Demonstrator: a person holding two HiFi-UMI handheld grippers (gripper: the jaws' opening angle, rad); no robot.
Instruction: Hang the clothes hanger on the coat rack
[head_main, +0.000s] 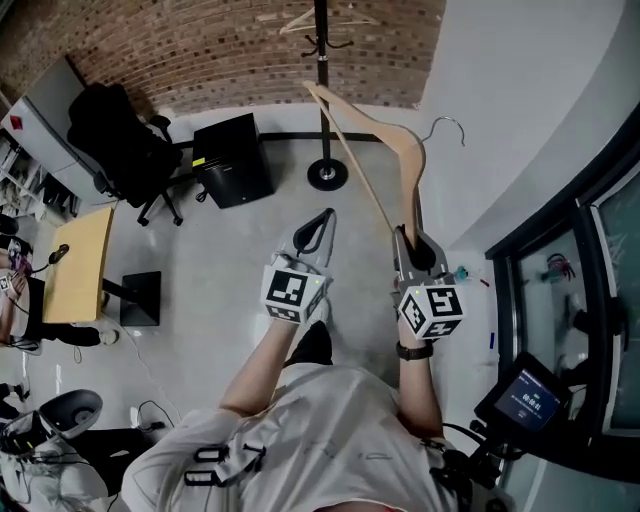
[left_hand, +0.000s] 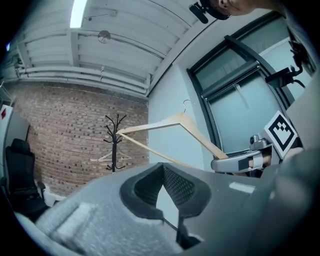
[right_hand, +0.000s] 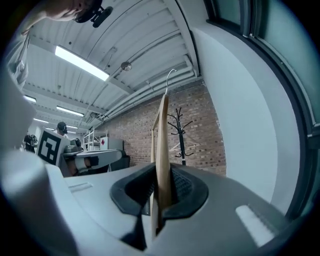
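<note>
- We look down into a room with a red brick wall (head_main: 250, 50) at the far end, a grey floor (head_main: 230, 250) and a curved white wall (head_main: 520, 110) on the right, next to a dark-framed window (head_main: 600, 270).
- A wooden table (head_main: 80, 260) stands at the left, with a black office chair (head_main: 120, 140) and a black cabinet (head_main: 232, 158) beyond it.
- A black coat rack (head_main: 322, 90) stands on a round base in front of the brick wall. A pale hanger (left_hand: 107, 156) hangs low on it.
- The wooden clothes hanger (head_main: 409, 170) is held in the air, its metal hook pointing up. It is well short of the coat rack and not on it.
- The right hand-held gripper (head_main: 412, 245) pinches one wooden arm of the clothes hanger edge-on between its dark pads.
- The left hand-held gripper (head_main: 318, 228) is just beside the right one. Its jaws are pressed together at the tips, with nothing between them.
</note>
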